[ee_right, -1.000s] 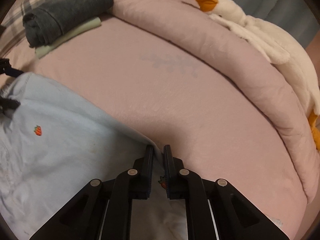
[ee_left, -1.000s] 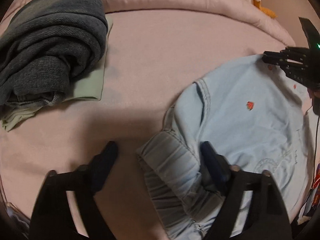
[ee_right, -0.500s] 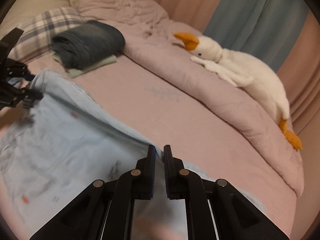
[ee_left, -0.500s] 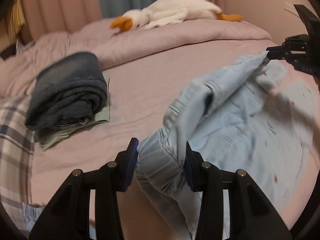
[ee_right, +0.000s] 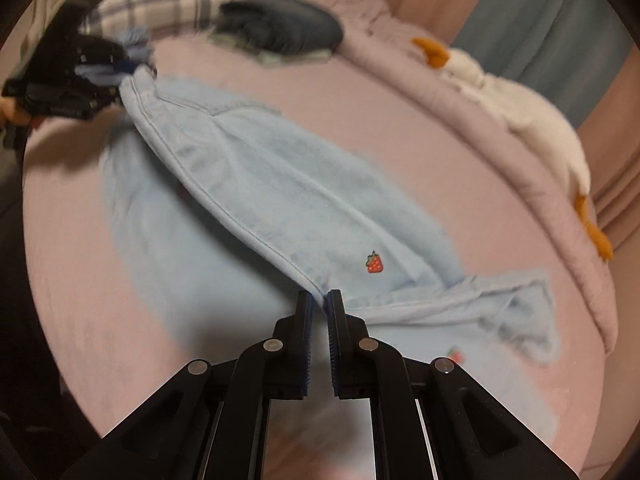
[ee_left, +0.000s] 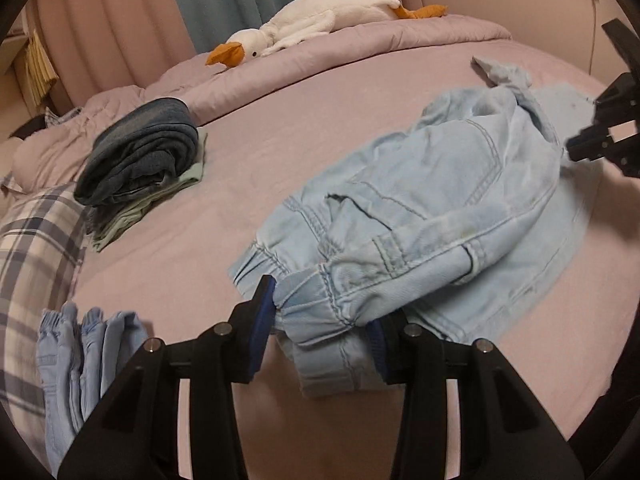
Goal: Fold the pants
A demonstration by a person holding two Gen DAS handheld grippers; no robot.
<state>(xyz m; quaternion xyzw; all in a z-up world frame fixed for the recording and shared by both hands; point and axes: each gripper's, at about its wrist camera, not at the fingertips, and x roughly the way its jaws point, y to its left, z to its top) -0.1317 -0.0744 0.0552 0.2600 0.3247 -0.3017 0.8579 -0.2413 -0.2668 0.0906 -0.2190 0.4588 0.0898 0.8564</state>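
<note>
The bed (ee_left: 320, 128) under its pink sheet carries everything; a plush goose (ee_left: 312, 20) lies along the far quilt. My pale denim pants (ee_left: 432, 216) hang lifted between my claws, soft, light, prone to sag. My left claw (ee_left: 320, 316) is clamped on the elastic waistband, my right claw (ee_right: 318, 300) pinched nearly closed on a side seam.

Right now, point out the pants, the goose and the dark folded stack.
pants (ee_left: 440, 200): left wrist view, on the seat panel.
goose (ee_left: 320, 16): left wrist view, on its white body.
dark folded stack (ee_left: 140, 156): left wrist view, on the top garment.
</note>
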